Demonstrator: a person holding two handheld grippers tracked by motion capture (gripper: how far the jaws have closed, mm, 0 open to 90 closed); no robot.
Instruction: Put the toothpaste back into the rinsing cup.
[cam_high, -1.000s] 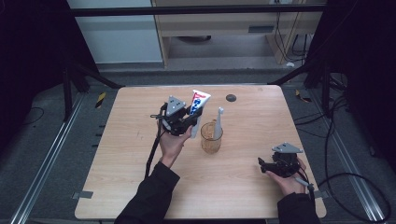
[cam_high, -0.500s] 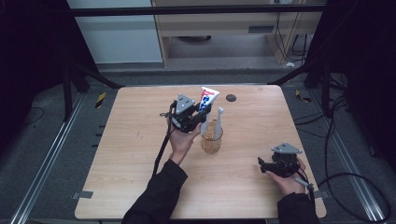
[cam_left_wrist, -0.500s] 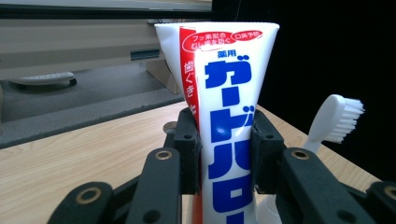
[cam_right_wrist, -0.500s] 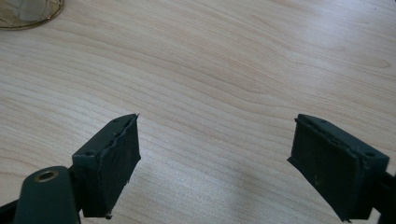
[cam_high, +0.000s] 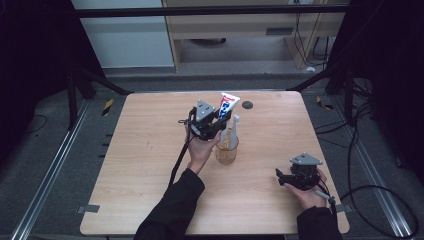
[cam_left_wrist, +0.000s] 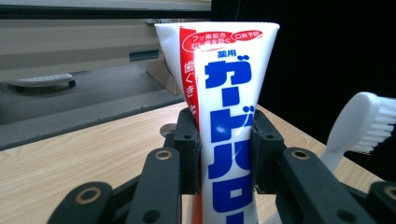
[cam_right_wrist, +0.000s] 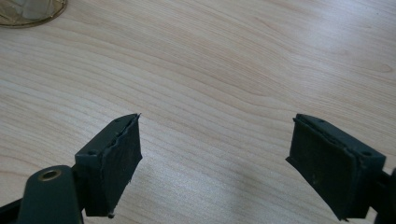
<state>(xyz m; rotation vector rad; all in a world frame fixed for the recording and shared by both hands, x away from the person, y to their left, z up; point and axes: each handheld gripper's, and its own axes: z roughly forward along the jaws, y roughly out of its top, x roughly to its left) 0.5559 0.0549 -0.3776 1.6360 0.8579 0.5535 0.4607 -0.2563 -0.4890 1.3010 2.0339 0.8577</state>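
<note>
The left gripper (cam_high: 214, 121) is clamping a toothpaste tube (cam_high: 227, 106) between its pads, as the left gripper view shows: the tube (cam_left_wrist: 227, 126) is standing upright there, its flat crimped end on top, with a black jaw pressing on each side. In the high view the gripper is hanging above the middle of the table (cam_high: 145, 165), and the tube is leaning up and to the far right, just over a clear cup (cam_high: 226, 151). A white toothbrush (cam_high: 232, 131) is standing in that cup, bristles up, just right of the tube; its head (cam_left_wrist: 362, 123) is showing at the right edge of the left gripper view. Whether the tube's lower end is reaching into the cup cannot be told. Farther right, near the table's near right corner, the right gripper (cam_high: 281, 178) is resting low with its jaws spread wide and nothing between them, bare wood (cam_right_wrist: 233, 70) lying beyond.
</note>
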